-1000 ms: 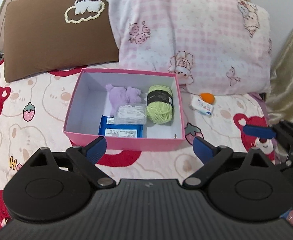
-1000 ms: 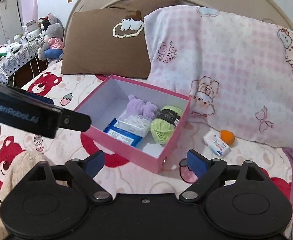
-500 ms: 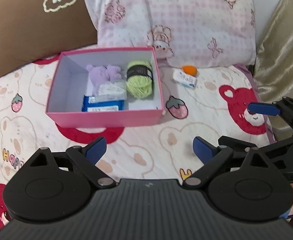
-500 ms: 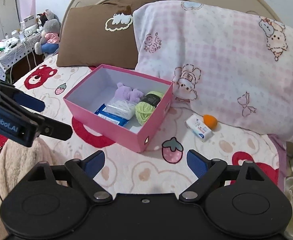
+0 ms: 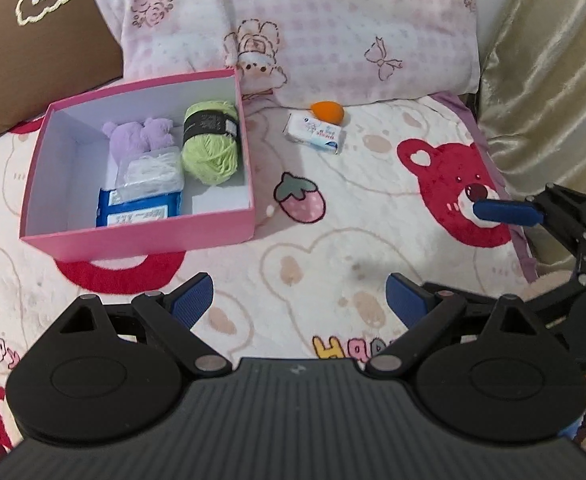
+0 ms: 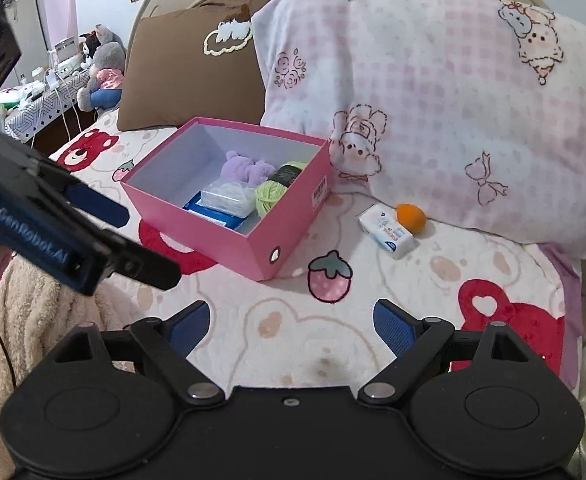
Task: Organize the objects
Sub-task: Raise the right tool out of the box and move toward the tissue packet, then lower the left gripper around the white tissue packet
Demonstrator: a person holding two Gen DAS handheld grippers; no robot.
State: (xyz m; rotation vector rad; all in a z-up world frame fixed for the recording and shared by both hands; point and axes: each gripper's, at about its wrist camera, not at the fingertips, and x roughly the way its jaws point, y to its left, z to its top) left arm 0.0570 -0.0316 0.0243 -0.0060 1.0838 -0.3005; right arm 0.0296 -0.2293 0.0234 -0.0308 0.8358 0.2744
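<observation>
A pink box (image 5: 133,236) (image 6: 289,236) sits on the bed. Inside lie a purple plush (image 5: 141,136), a green yarn ball (image 5: 211,148) (image 6: 271,196), a clear packet (image 5: 151,174) and a blue pack (image 5: 137,212). To its right, on the blanket by the pillow, lie a white tissue pack (image 5: 314,133) (image 6: 387,232) and an orange sponge (image 5: 327,111) (image 6: 410,217). My left gripper (image 5: 299,300) is open and empty above the blanket, in front of the box. My right gripper (image 6: 291,322) is open and empty too; one blue fingertip (image 5: 505,212) of it shows at the right of the left wrist view.
A pink checked pillow (image 6: 433,112) and a brown pillow (image 6: 189,68) lean on the headboard. Gold fabric (image 5: 553,72) hangs along the bed's right side. A beige fuzzy cloth (image 6: 25,320) lies at lower left. Plush toys (image 6: 103,68) and a cluttered side table (image 6: 37,92) stand beyond the bed's left edge.
Both grippers have moved right and lower over the bed, so the box has slid left in both views and the tissue pack and sponge are more central. Both stay open.
</observation>
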